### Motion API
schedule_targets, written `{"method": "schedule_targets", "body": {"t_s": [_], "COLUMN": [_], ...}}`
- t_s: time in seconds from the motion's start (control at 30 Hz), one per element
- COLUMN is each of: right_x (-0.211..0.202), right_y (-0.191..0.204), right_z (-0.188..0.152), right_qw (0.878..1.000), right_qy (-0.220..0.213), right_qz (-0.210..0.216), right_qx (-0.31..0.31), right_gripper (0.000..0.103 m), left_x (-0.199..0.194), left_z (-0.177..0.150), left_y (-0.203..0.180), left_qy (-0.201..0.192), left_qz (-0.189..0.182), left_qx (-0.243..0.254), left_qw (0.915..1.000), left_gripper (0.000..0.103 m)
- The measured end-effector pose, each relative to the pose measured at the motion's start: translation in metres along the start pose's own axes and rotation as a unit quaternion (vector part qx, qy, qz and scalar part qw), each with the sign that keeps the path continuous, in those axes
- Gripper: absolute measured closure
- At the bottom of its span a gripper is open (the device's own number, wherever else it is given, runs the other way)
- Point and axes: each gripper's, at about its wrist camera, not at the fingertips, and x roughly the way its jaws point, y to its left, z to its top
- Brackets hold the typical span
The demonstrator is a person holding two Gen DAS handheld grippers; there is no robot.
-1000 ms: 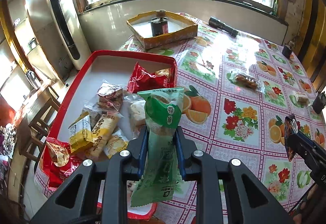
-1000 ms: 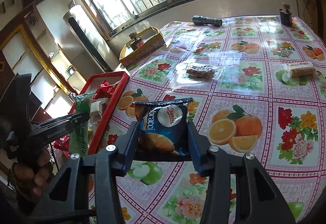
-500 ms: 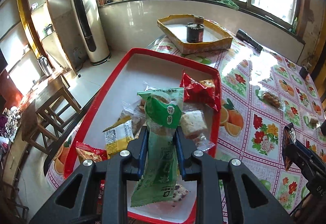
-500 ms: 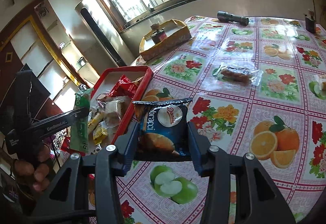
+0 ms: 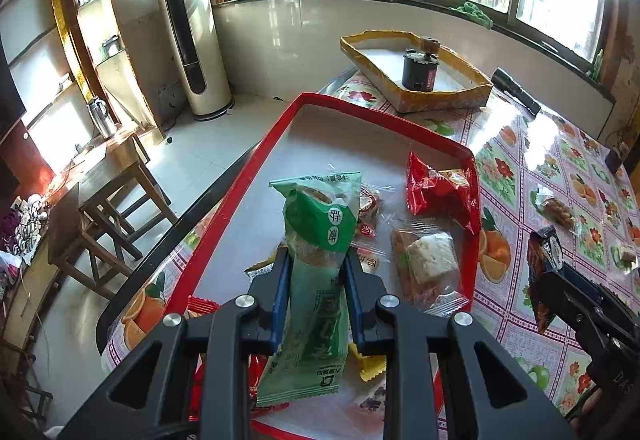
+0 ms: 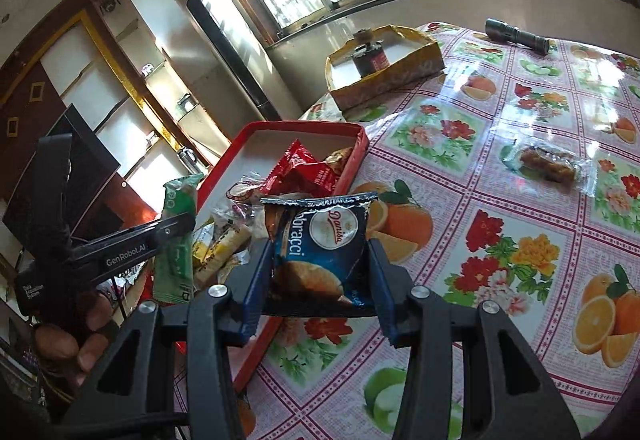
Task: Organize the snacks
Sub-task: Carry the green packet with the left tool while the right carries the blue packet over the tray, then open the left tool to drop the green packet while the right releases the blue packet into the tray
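My left gripper (image 5: 314, 272) is shut on a green snack packet (image 5: 316, 260) and holds it upright above the red tray (image 5: 256, 175), which holds several snacks, among them a red packet (image 5: 440, 191). My right gripper (image 6: 318, 260) is shut on a dark blue Danisa packet (image 6: 324, 244) just right of the tray's rim (image 6: 356, 159), above the tablecloth. The left gripper with its green packet (image 6: 176, 240) shows at the left of the right wrist view; the right gripper with its packet (image 5: 544, 268) shows at the right of the left wrist view.
A clear-wrapped snack (image 6: 548, 163) lies on the floral tablecloth (image 6: 500, 232) to the right. A yellow cardboard box (image 5: 412, 75) with a dark can (image 5: 420, 69) stands at the back. A black flashlight (image 6: 516, 33) lies beyond it. The table edge drops to the floor left of the tray.
Both grippers have moved left toward the tray with their packets still held. The left gripper now hangs over the tray's middle; the right gripper is close to the tray's right rim.
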Motion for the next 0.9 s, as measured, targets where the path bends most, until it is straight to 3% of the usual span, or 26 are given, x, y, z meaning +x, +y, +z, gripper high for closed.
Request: {"method": "schedule_targets", "body": {"t_s": [0.4, 0.9], "right_x": [0.058, 0.104], "right_y": [0.033, 0.039], "right_z": [0.033, 0.041], "right_qw": [0.999, 0.998], "right_qy": [0.017, 0.038], "right_qz": [0.028, 0.008], "right_qx": [-0.026, -0.049], "right_gripper": [0.054, 0.054], "left_x": [0.01, 0.028], "left_z": [0.008, 0.011], "left_y": [0.016, 0.02], "left_qy": [0.003, 0.014], "left_qz": [0.009, 0.016], "left_qx": [-0.008, -0.008], "left_qw": [0.9999, 0.9998], "left_gripper": [0.079, 0.083]}}
